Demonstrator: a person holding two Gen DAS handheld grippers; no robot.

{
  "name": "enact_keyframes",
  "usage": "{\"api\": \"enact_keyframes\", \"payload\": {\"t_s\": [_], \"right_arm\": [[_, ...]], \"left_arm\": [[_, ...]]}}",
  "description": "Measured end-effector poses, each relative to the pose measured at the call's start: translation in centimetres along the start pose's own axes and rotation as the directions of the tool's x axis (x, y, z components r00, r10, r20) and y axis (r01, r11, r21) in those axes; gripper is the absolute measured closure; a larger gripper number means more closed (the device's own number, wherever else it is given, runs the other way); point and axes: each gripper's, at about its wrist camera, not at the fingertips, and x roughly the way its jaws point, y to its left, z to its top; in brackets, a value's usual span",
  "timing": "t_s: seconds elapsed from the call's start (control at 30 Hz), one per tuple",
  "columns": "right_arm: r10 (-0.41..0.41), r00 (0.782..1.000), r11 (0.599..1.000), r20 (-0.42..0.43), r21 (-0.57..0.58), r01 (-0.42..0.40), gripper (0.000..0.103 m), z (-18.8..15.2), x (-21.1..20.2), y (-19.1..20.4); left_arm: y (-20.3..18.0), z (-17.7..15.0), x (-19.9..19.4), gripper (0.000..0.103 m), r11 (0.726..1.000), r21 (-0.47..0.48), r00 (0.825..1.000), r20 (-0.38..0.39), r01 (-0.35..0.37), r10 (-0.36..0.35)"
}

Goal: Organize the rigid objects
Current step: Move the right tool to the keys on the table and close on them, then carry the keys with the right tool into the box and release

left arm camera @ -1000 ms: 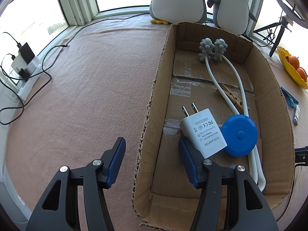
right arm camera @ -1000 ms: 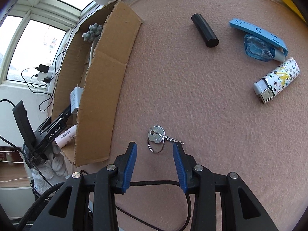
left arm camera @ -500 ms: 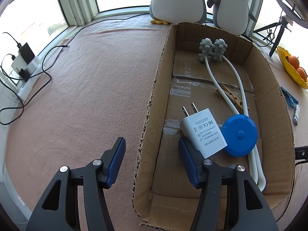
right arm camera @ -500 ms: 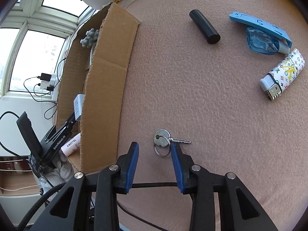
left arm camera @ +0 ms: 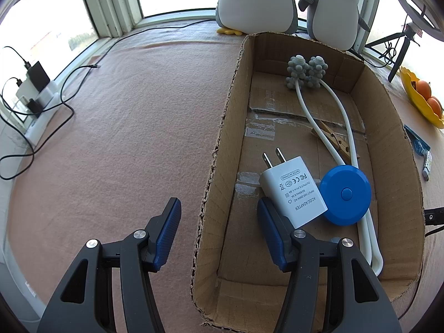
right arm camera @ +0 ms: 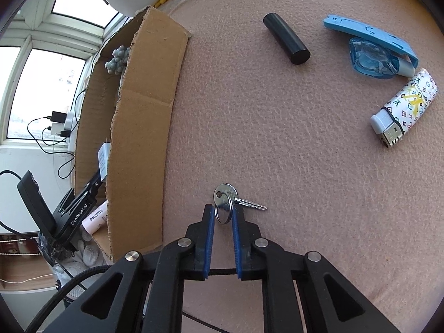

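While its jaws have just been closing, the right gripper (right arm camera: 223, 214) now pinches the ring of the key (right arm camera: 225, 199) between its blue pads, narrow, with the key's blade sticking out to the right past the right finger and lying on the pink cloth (right arm camera: 277, 127). Well ahead of it lie a black cylinder (right arm camera: 285, 38), a blue tape dispenser (right arm camera: 371, 47) and a patterned lighter (right arm camera: 405, 105); the cardboard box (right arm camera: 144, 127) stands to its left. The left gripper (left arm camera: 219, 219) hangs with its jaws apart and nothing gripped, straddling the box's near wall: one finger outside, one inside. Just ahead of the inner finger lie a white power adapter (left arm camera: 294, 188) and a blue round disc (left arm camera: 345, 194).
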Motion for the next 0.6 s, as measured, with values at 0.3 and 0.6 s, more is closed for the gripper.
{"api": "enact_keyframes", "payload": {"t_s": [0.3,0.6], "right_arm": [[0.001,1.000,0.999,0.013,0.032,-0.001,0.100,0.0,-0.1,-0.5],[-0.083,0.991,0.993,0.102,-0.076,0.091,0.101,-0.6,-1.4,1.1]], "left_arm": [[0.0,0.0,0.0,0.045,1.000,0.000,1.000,0.000,0.000,0.000],[-0.1,-0.1,0.0,0.045,1.000,-0.002,1.000,0.000,0.002,-0.002]]}}
